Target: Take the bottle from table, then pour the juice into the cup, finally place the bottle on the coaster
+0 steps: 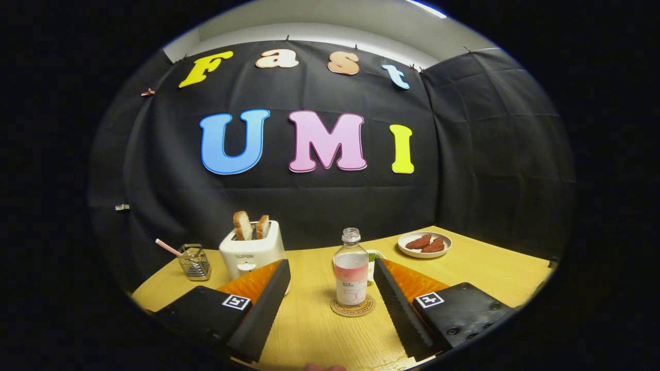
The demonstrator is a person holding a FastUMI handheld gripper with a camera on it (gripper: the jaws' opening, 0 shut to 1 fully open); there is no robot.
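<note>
Fingers (pixel 265 309) spread wide apart, clamped on nothing, reaching up from the lower part of the frame on either side of the bottle (pixel 351 273). Bottle upright at lower centre, standing on the round coaster (pixel 352 312) on the wooden surface (pixel 309 335), between the fingertips and a little nearer the right one, with a clear gap on both sides. Pink juice up to about mid-height, clear neck above; too small to tell whether capped. Small white cup (pixel 375 256) just behind the bottle, partly hidden by it and by the right finger.

Hard to judge from this alone whether about to be gripped or just set down; the same care is called for either way.

- Keep both fingers level and travel straight along their own line, no sideways drift: a tall, narrow bottle tips at a light nudge, and the right finger has the least room.
- If closing, centre first so both sides meet the labelled body together, low enough to hold steady, above the coaster rim.
- If backing away, leave the fingers fully spread until the tips are past the bottle.
- Mind the cup behind: no pushing forward through the bottle.
- Toaster (pixel 251 252) at centre left and plate (pixel 424 254) at centre right well apart from the bottle, no concern.
</note>
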